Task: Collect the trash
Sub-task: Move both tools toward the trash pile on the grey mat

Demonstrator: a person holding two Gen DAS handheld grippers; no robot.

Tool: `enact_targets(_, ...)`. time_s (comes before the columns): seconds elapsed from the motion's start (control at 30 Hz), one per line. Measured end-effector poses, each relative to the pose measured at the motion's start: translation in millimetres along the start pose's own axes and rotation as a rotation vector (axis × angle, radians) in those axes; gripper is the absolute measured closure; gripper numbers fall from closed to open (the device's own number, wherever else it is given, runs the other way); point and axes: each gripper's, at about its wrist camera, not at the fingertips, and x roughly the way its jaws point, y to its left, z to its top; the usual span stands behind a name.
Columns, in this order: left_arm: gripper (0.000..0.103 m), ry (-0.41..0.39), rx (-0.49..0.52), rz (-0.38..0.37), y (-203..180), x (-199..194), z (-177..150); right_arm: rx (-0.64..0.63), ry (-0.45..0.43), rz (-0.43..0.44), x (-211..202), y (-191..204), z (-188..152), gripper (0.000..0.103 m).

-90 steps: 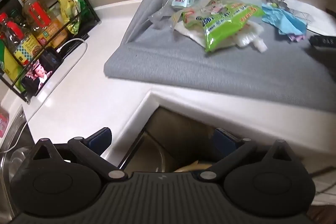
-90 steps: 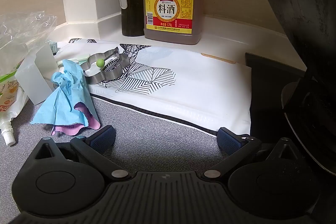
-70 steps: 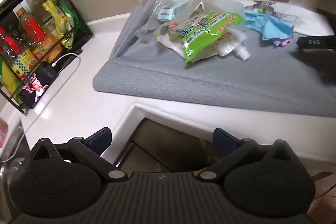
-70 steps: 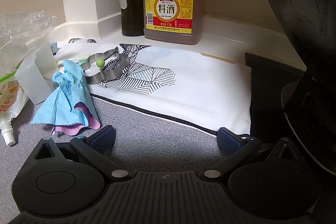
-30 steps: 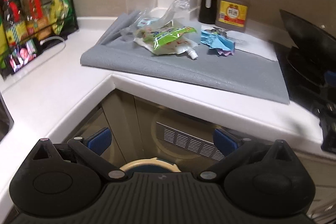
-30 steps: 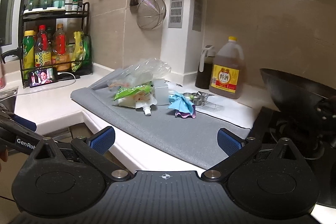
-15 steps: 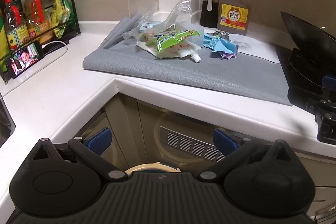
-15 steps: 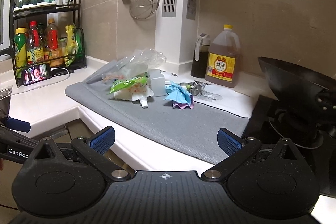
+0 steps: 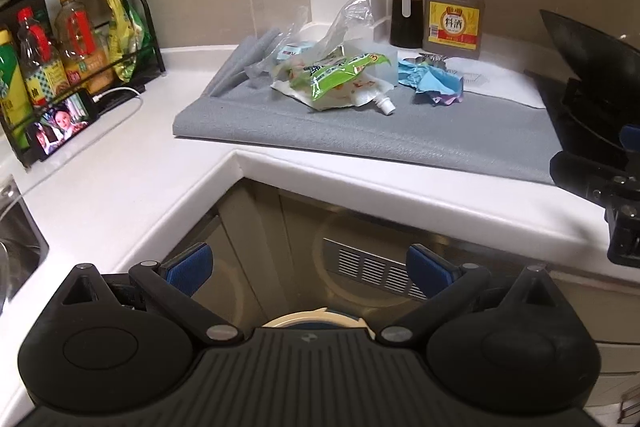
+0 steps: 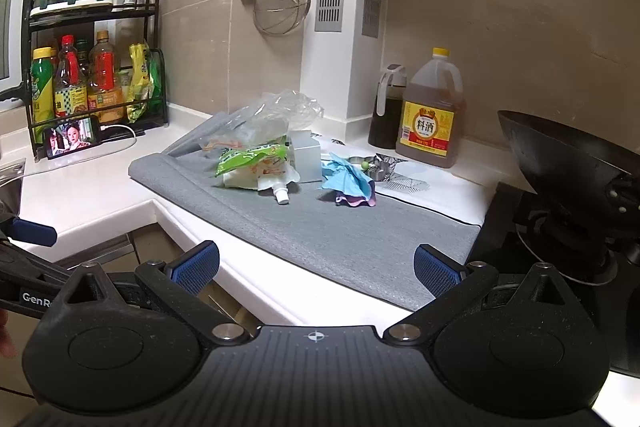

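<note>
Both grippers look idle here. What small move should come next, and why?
Probably advance the right gripper toward the crumpled blue wrapper on the grey mat: both grippers are open and empty, short of the counter, and that wrapper lies nearest its side.

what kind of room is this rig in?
A home kitchen, most likely. A wok sits on the stove at the right, a strainer and utensils hang on the tiled wall, and a rack of sauce bottles stands on the white counter.

Right gripper point(image 10: 316, 269) spread empty, green pouch point(image 10: 256, 159), possibly tissue point(image 10: 348, 181), grey mat point(image 10: 320, 227)
</note>
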Motion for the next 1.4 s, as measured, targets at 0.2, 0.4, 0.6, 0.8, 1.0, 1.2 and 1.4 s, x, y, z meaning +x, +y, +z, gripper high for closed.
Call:
enact_targets(0.2,0.0,0.027,-0.019,0.008,3,-3,0,0.003,0.005,0.008,-1,1,-1,0.0)
enact_targets(0.4,0.0,0.008,0.006,0.025,0,-7,0,-0.003,0.003,0.016,-1,3,-1,0.0)
enact_targets(0.6,0.0,0.011,0.007,0.032,0,-5,0,-0.006,0.011,0.015,1,4,-2,0.0)
enact_targets(0.8,0.0,0.014,0.008,0.036,0,-3,0,-0.006,0.017,0.02,4,4,-3,0.0)
enact_targets(1.0,0.0,0.021,0.013,0.041,0,0,1,0.001,0.022,0.022,9,2,-4,0.0)
enact_targets(1.2,0.0,0.029,0.021,0.047,-2,3,3,0.0,0.016,0.027,17,0,-2,0.0)
enact_targets(1.4,0.0,0.043,0.025,0.06,0,12,6,0.003,0.022,0.026,36,-5,2,0.0)
